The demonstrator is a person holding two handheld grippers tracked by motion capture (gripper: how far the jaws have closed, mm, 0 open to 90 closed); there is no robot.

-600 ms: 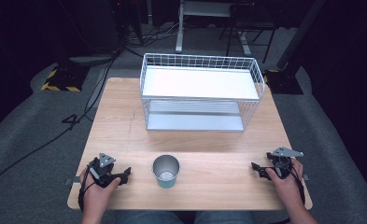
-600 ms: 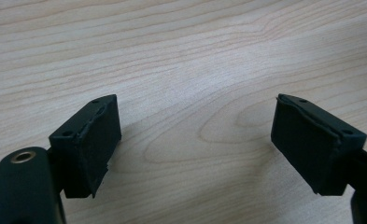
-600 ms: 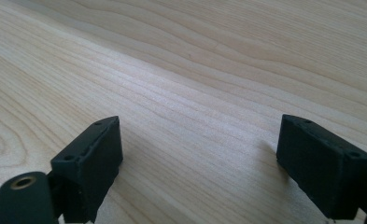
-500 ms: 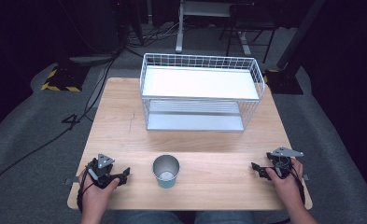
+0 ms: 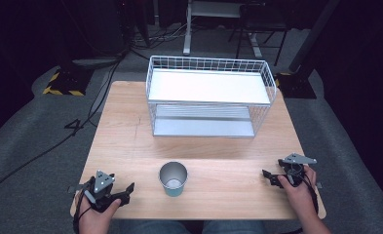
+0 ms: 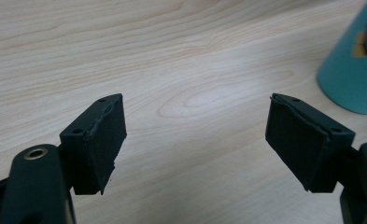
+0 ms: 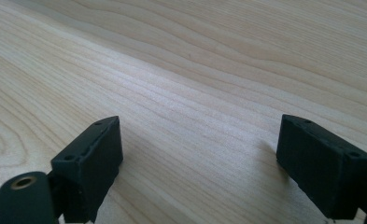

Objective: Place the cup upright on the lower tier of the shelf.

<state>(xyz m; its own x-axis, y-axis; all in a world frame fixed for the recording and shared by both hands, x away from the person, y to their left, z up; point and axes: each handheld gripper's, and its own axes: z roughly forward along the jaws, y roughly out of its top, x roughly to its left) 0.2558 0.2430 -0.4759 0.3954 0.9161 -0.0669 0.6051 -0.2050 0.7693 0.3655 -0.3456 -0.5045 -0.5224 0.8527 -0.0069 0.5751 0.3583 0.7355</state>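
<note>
On the counter (image 5: 130, 131):
cup (image 5: 173, 178): mid-front, teal side in left gripper view (image 6: 354, 70)
left tongs (image 5: 123, 191): wide open, empty
right tongs (image 5: 269, 178): wide open, empty

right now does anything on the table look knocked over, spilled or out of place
Nothing stands out. The cup stands upright near the front edge of the table, with no spill around it. The wire rack sits square at the back. The left gripper and right gripper are both open, holding nothing.
</note>
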